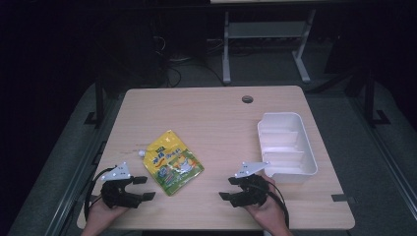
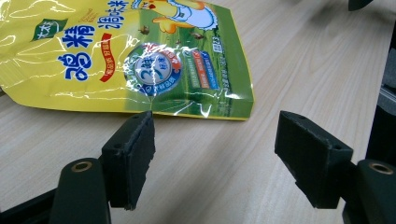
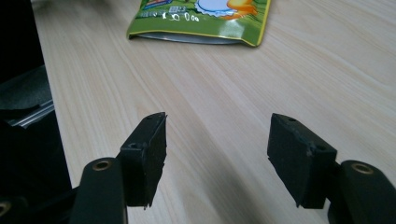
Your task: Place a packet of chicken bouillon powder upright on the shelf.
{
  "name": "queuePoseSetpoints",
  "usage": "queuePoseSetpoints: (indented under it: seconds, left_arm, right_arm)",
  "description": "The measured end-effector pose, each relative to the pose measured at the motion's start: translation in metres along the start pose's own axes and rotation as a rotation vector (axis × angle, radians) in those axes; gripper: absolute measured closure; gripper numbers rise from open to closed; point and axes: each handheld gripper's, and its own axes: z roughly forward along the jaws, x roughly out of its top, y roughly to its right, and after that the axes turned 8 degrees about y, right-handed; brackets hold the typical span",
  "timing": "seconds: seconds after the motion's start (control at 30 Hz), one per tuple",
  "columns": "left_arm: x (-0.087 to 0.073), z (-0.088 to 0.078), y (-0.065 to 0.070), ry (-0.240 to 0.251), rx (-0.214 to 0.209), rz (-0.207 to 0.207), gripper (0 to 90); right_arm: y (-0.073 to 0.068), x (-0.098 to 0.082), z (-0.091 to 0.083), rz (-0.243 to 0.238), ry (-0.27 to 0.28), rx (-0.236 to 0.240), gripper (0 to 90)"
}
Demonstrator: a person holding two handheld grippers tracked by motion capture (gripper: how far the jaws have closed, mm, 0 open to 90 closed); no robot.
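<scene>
Yellow and green, the pouch (image 1: 172,162) lay flat on the wooden table (image 1: 216,113), just in front of our left gripper (image 1: 139,188). We held both grippers wide with nothing in them, our right gripper (image 1: 228,188) too, ready to grab it. A white tray (image 1: 287,145) sat by our right hand.

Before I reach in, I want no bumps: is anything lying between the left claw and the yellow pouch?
Nothing visible. The left claw is open, with bare table between it and the pouch. In the left gripper view the pouch's bottom edge lies just past the jaw tips, not touching them. The white tray sits well off to the right.
</scene>
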Motion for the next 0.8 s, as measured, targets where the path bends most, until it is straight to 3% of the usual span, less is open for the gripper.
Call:
queuePoseSetpoints:
  seconds: [0.13, 0.53, 0.8]
  left_arm:
    - [0.000, 0.000, -0.002, 0.004, 0.004, -0.009, 27.2]
    - [-0.001, -0.003, -0.004, 0.018, 0.017, -0.024, 25.7]
    - [-0.002, -0.005, -0.008, 0.029, 0.031, -0.038, 25.3]
  right_arm:
    - [-0.003, 0.012, 0.007, -0.014, 0.011, 0.015, 37.4]
    - [0.001, 0.059, 0.045, -0.032, -0.028, 0.047, 41.4]
    - [0.001, 0.092, 0.071, -0.039, -0.049, 0.078, 49.7]
